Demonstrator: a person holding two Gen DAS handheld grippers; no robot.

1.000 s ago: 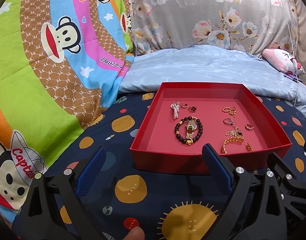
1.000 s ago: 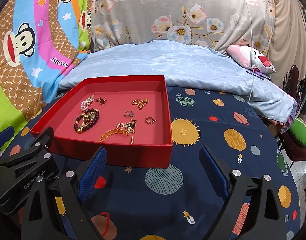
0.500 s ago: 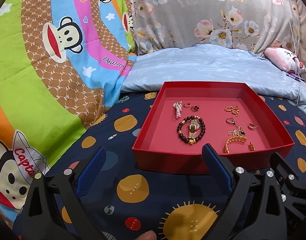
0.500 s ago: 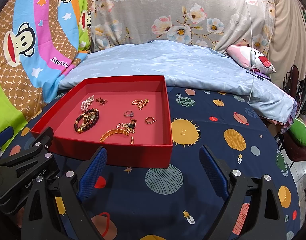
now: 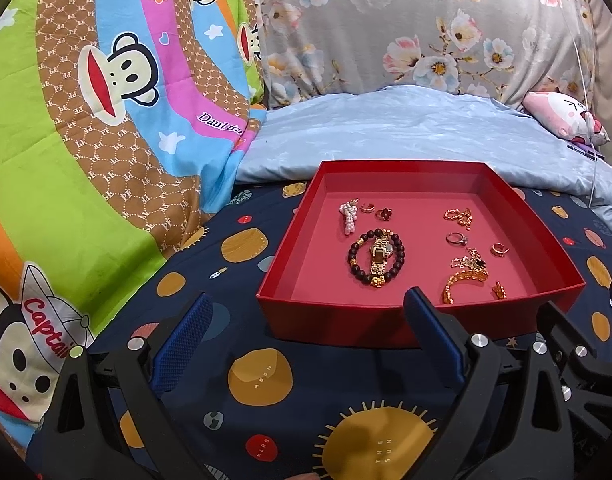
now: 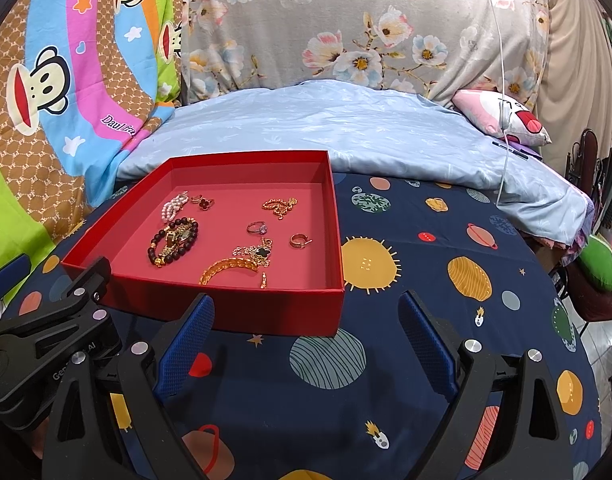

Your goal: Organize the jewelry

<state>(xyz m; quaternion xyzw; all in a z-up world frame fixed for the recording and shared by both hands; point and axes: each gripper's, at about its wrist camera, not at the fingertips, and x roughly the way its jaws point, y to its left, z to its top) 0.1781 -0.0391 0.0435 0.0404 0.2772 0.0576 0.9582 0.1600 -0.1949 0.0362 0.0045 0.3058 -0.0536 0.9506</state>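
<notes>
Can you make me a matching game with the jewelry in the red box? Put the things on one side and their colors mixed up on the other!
Things:
1. bead bracelet
2. little bead string
3. curved chain bracelet
4. box

Colors:
A. red
B. gold
C. dark brown
D. pinkish white

Pairs: 1-C, 2-D, 3-B, 4-A
</notes>
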